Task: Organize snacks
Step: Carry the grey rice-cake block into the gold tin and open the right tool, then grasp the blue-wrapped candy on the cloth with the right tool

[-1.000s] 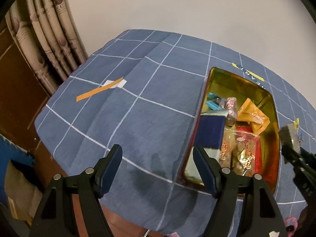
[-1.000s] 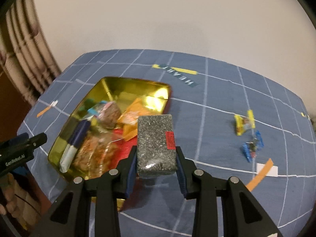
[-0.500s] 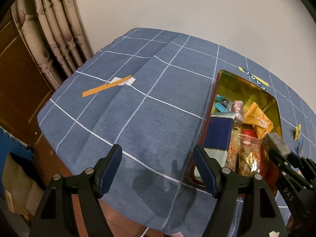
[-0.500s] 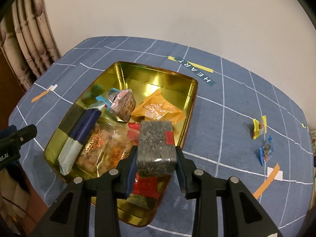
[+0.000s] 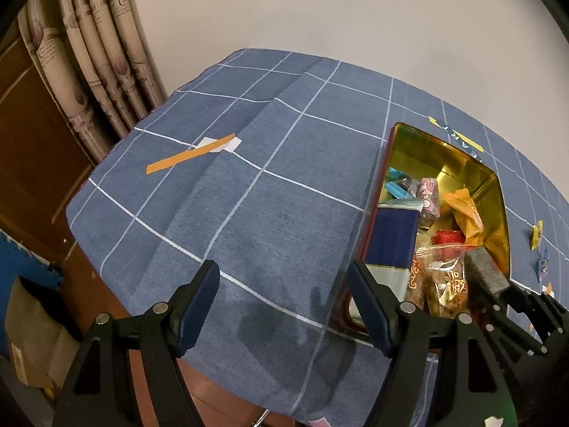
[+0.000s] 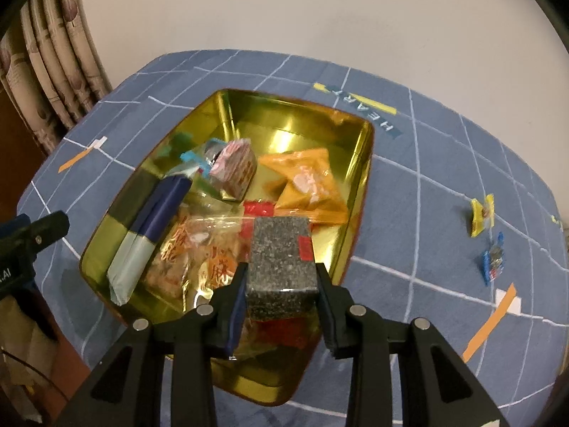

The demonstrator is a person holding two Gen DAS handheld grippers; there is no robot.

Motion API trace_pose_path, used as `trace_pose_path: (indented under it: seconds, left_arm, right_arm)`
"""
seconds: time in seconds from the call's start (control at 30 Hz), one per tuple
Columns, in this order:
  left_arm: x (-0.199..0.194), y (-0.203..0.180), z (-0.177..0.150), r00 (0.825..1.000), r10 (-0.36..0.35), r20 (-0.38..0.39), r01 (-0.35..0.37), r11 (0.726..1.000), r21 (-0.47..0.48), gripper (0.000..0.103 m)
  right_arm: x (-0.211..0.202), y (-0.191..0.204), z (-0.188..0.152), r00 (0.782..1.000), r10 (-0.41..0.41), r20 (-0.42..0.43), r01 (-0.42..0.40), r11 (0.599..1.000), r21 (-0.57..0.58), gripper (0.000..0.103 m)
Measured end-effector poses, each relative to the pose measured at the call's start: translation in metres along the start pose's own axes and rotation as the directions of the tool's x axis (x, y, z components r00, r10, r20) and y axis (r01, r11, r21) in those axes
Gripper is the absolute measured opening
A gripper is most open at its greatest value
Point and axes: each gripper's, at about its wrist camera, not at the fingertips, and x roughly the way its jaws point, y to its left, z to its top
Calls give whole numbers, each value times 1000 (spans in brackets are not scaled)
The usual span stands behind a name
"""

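A gold tin [image 6: 295,114] [image 5: 419,149] sits on the blue checked tablecloth and holds several snacks: a navy and pale packet [image 6: 149,227], an orange packet [image 6: 309,181], clear bags of fried snacks [image 6: 192,252], a pink-wrapped cake [image 6: 234,167]. My right gripper [image 6: 282,277] is shut on a grey speckled block snack [image 6: 281,259] with a red label, held over the tin's near half. In the left wrist view that block [image 5: 485,274] shows at the tin's right side. My left gripper [image 5: 284,295] stands open over bare cloth, left of the tin, with nothing between its fingers.
Two small wrapped candies, yellow [image 6: 482,213] and blue [image 6: 492,259], lie on the cloth right of the tin. Orange and white tape strips [image 5: 192,153] [image 6: 494,316] mark the cloth. A curtain [image 5: 89,57] hangs past the table's left edge; a wall is behind.
My right gripper has carried the grey block from beside the tin's near right rim to over the snacks inside it and a little lower. The left gripper has stayed open and still.
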Motion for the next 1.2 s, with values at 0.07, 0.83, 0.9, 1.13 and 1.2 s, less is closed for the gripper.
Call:
trace_pose_path:
  seconds: [0.07, 0.83, 0.9, 1.13, 1.2]
  left_arm:
    - [0, 0, 0, 1000, -1, 0, 1, 1000, 0, 72]
    - [1, -2, 1, 1000, 8, -4, -8, 1000, 5, 72]
    - [1, -2, 1, 1000, 9, -3, -9, 1000, 5, 72]
    - [1, -3, 1, 1000, 11, -5, -11, 1000, 6, 72]
    - [1, -3, 1, 1000, 10, -5, -10, 1000, 6, 72]
  right_arm:
    - [0, 4, -1, 1000, -9, 0, 9, 1000, -20, 35]
    - [-28, -4, 5, 996, 39, 76, -36, 999, -28, 46]
    - [-33, -15, 7, 996, 38, 85, -38, 999, 3, 46]
    - [-33, -77, 11, 996, -37, 80, 25, 989, 147, 46]
    - [-30, -102, 10, 996, -68, 63, 53, 977, 204, 46]
